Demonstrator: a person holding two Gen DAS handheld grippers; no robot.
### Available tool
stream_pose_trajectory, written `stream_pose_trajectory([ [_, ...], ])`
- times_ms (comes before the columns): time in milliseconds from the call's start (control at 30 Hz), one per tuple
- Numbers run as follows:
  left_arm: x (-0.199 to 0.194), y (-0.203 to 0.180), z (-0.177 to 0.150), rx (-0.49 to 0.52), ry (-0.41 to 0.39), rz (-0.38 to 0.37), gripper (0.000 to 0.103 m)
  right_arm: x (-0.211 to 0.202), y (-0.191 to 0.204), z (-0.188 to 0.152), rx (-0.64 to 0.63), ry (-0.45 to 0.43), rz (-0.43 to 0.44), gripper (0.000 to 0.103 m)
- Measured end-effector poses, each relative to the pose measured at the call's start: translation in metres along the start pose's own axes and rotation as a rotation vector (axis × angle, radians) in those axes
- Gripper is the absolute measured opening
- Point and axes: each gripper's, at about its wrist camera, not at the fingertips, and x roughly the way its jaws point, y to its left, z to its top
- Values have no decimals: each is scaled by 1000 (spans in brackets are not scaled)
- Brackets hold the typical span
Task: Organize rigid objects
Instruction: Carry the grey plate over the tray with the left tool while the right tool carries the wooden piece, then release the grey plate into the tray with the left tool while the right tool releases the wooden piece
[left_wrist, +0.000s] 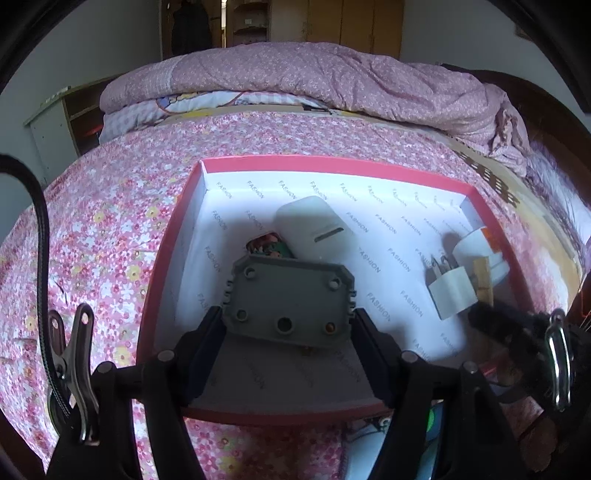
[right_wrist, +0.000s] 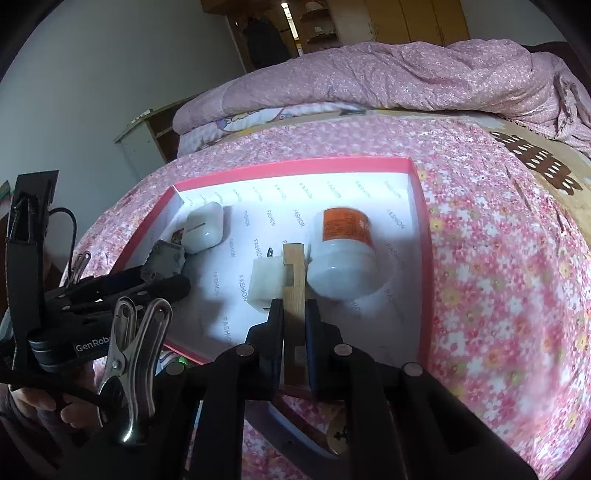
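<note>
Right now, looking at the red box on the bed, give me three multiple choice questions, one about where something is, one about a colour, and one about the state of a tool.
1. Where does the white bottle lie?
A. Inside the red box
B. On the quilt
C. On the floor

2. What colour is the bottle's label?
A. Green
B. Orange
C. Blue

3. What is the right tool doing?
A. Open, holding nothing
B. Shut on the wooden piece
C. Shut on the white plug

Answers: 1 A, it lies on the box's printed lining; 2 B, the band is orange; 3 B, both fingers press the wood, and the plug lies beside it.
</note>
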Motion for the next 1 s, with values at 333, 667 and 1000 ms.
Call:
stream_pose_trajectory([
  [333, -9, -1, -3, 9, -20, -6, 73, 0, -1, -3, 3, -27, -6, 12],
  [667, -9, 3, -4, -10, 9, 1, 74, -11, 9, -9, -10, -79, 16, 32],
  [1000, -27, 3, 3, 30, -23, 25, 80, -20, 9, -5, 0, -104, 29, 50],
])
